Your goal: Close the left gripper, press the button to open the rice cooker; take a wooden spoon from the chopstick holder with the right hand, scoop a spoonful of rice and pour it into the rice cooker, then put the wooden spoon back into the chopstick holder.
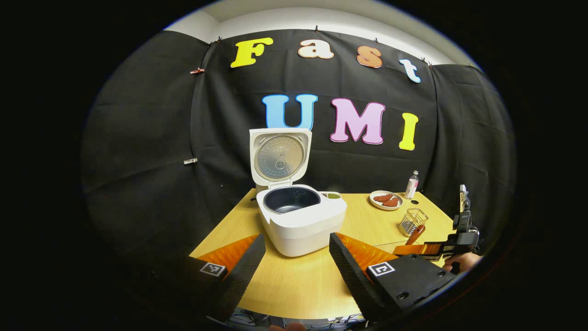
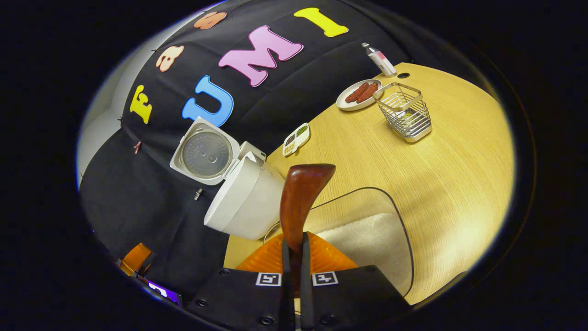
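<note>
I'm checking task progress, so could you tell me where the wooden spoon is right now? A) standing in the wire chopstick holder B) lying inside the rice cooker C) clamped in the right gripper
C: the right gripper is shut on the wooden spoon, above the rice container.

Left gripper [image 1: 296, 257] held level with jaws spread wide, right gripper [image 2: 294, 259] tilted, fingers pressed together on the dark brown wooden spoon [image 2: 301, 197] handle, a hand [image 1: 461, 262] behind it.
</note>
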Demonstrator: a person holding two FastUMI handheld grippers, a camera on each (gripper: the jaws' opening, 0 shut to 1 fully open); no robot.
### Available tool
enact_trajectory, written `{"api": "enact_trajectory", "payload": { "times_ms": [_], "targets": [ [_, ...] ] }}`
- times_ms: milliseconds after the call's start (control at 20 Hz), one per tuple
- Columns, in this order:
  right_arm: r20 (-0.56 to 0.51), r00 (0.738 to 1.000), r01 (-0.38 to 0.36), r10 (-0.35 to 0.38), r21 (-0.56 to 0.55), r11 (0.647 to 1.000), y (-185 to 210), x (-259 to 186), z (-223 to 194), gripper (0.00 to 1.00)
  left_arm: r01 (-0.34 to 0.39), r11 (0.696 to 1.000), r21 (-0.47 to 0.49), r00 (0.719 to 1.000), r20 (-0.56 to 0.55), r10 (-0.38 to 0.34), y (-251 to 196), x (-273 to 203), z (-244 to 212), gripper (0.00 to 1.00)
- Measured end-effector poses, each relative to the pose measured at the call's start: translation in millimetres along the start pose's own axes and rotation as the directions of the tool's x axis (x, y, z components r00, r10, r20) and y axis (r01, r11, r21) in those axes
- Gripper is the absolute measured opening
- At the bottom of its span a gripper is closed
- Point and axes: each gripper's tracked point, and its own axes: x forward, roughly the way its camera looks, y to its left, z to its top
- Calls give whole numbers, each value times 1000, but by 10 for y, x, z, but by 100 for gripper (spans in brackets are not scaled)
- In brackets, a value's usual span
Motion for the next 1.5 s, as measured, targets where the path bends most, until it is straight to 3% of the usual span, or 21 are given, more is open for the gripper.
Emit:
{"api": "enact_trajectory", "payload": {
  "times_ms": [200,350,550,1050,1400,1500],
  "targets": [
    [44,995,-88,85,81,993,269,-177,261,10,-2,1000,-8,1000,-1,2,4,19,-10,97],
    [83,991,-117,108,112,987,515,-286,525,10,-4,1000,-14,1000,5,4,10,52,22,96],
    [130,977,-186,168,145,972,1078,-291,919,10,-3,1000,-22,1000,10,3,-13,83,22,97],
    [232,937,-292,261,114,950,2602,388,1699,10,-16,999,-47,1000,13,17,116,97,-3,97],
    [279,926,-255,255,-37,966,3144,1148,1870,9,-25,998,-61,1000,10,26,333,156,-38,96],
    [271,936,-201,223,-107,974,3163,1457,1826,10,-24,997,-79,1000,9,25,388,189,-54,97]
  ]
}}
